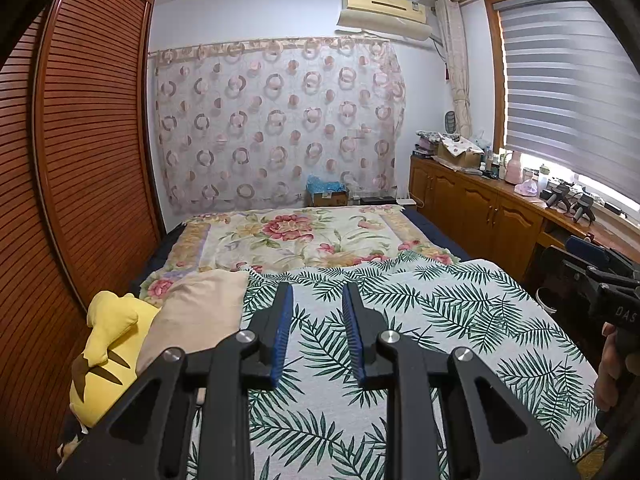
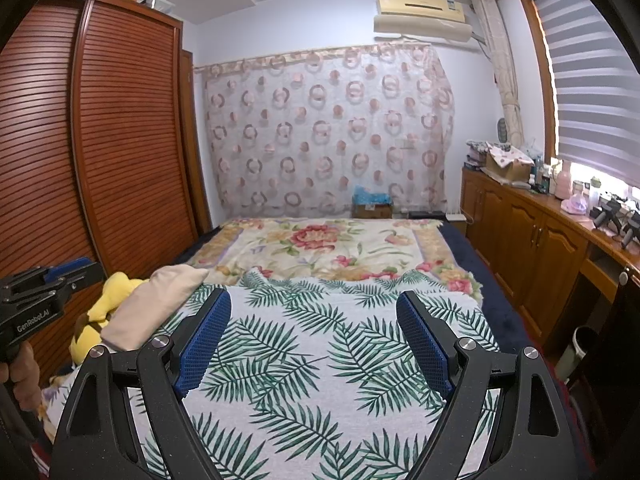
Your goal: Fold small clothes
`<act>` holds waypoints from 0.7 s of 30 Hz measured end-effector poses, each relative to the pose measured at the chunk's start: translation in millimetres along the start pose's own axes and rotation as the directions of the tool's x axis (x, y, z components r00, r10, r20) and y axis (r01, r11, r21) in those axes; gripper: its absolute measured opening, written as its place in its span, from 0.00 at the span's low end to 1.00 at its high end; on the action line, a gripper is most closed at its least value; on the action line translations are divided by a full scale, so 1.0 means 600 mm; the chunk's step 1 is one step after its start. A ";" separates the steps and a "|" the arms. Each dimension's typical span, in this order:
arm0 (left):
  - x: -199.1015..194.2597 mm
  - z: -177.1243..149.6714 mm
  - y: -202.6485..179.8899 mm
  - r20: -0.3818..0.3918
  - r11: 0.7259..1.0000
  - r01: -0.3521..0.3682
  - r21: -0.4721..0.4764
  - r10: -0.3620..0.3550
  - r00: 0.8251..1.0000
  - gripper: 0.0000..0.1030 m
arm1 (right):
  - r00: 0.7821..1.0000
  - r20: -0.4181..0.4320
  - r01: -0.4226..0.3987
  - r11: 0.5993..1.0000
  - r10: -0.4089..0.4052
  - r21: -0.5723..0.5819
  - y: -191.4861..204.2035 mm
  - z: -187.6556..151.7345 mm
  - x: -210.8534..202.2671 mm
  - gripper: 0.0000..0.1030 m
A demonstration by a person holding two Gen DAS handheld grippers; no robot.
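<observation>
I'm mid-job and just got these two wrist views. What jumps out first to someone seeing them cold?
The palm-leaf sheet fills the near end of the bed under both tools, with a floral blanket beyond it. The left hand-held gripper is open narrowly, the right hand-held gripper wide, both empty. A yellow plush toy and a beige pillow lie at the left edge; no small garment shows.
</observation>
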State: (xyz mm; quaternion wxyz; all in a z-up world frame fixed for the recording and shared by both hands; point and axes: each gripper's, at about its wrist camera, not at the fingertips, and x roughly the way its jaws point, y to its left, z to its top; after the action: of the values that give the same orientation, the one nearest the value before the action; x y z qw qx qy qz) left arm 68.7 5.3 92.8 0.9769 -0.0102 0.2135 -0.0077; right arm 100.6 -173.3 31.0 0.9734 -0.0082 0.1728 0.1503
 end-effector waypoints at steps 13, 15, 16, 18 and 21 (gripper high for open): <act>-0.002 0.001 0.002 0.001 1.000 0.000 0.000 0.000 1.000 0.24 | 1.000 0.002 -0.001 1.000 0.001 0.001 -0.001 -0.001 0.000 0.84; -0.002 0.000 0.001 0.001 1.000 -0.001 0.002 0.001 1.000 0.24 | 1.000 0.001 -0.002 1.000 0.002 0.000 -0.001 -0.001 0.001 0.84; -0.003 0.001 0.001 0.001 1.000 -0.001 0.002 0.001 1.000 0.24 | 1.000 0.001 -0.001 1.000 0.001 0.000 -0.001 -0.001 0.001 0.84; -0.003 0.002 0.004 0.001 1.000 -0.001 0.001 0.001 1.000 0.24 | 1.000 0.001 -0.003 1.000 0.003 0.001 -0.001 -0.002 0.001 0.84; -0.003 0.001 0.003 0.002 1.000 -0.001 0.002 0.001 1.000 0.24 | 1.000 0.002 -0.002 1.000 0.002 0.001 -0.001 -0.002 0.001 0.84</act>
State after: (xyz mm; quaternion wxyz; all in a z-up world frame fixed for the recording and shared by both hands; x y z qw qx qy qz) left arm 67.4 7.2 94.2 0.9771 -0.0092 0.2125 -0.0072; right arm 100.9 -173.9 29.8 0.9734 -0.0073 0.1722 0.1510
